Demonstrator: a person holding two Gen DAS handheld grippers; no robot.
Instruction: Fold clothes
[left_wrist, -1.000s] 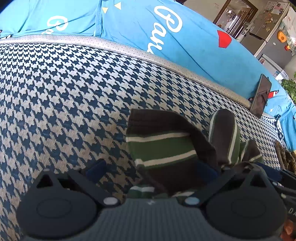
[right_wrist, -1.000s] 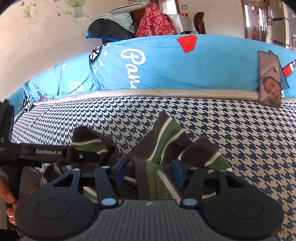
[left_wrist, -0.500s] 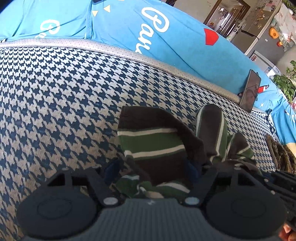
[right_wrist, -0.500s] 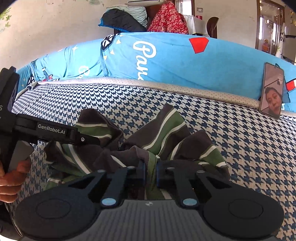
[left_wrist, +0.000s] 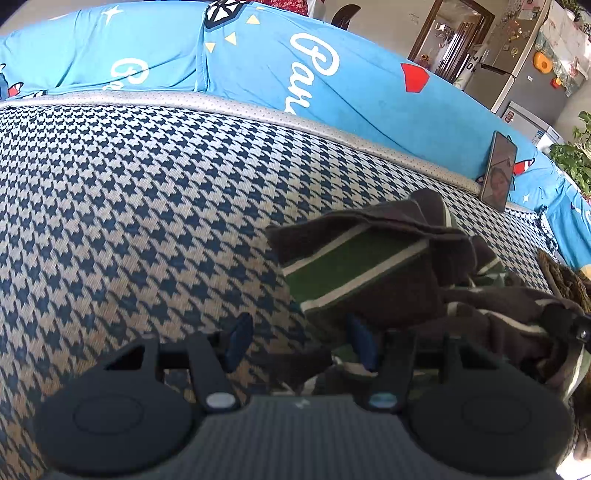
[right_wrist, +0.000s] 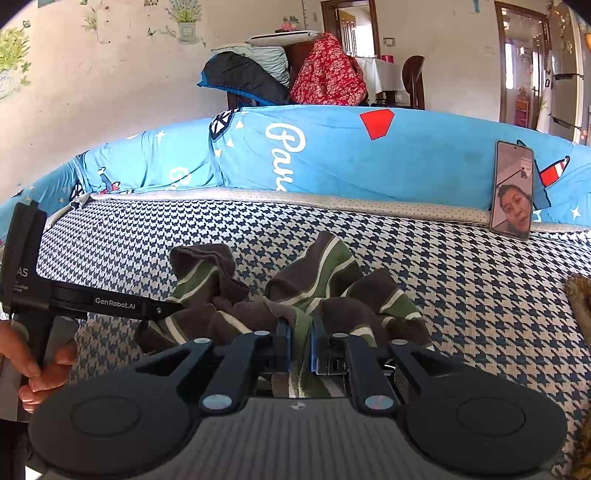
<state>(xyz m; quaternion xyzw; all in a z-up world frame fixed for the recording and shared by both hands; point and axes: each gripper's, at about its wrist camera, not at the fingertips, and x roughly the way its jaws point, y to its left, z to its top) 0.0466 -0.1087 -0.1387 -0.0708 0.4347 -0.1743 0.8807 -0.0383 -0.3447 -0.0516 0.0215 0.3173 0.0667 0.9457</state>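
The right wrist view shows the right claw (right_wrist: 299, 349) closed on a ridge of the striped garment (right_wrist: 314, 273), with brown and green cloth pinched between its blue pads. The garment lies crumpled in a heap on the checked sofa seat (right_wrist: 461, 273), near the middle, with two peaks standing up and no flat edge laid out. In the left wrist view the left claw (left_wrist: 301, 343) is seen open: its left pad stands over bare seat fabric (left_wrist: 129, 203), while its right pad is touching or partly tucked under the garment (left_wrist: 354, 266), so nothing is gripped by it. The left claw's body (right_wrist: 110, 304) is also seen from the side at the garment's left end.

The step in hand is judged to be taking hold so that the heap can be spread. It is best done if a true hem or corner is sought by the left claw, not a mid-cloth wrinkle, and if only one layer is caught. The open jaws should be slid onto the cloth edge before closing. Once both grips are firm, the garment should be lifted and drawn apart evenly, so that twists fall out. A phone (right_wrist: 512, 190) is propped against the blue backrest (right_wrist: 369, 166), well apart from the work.
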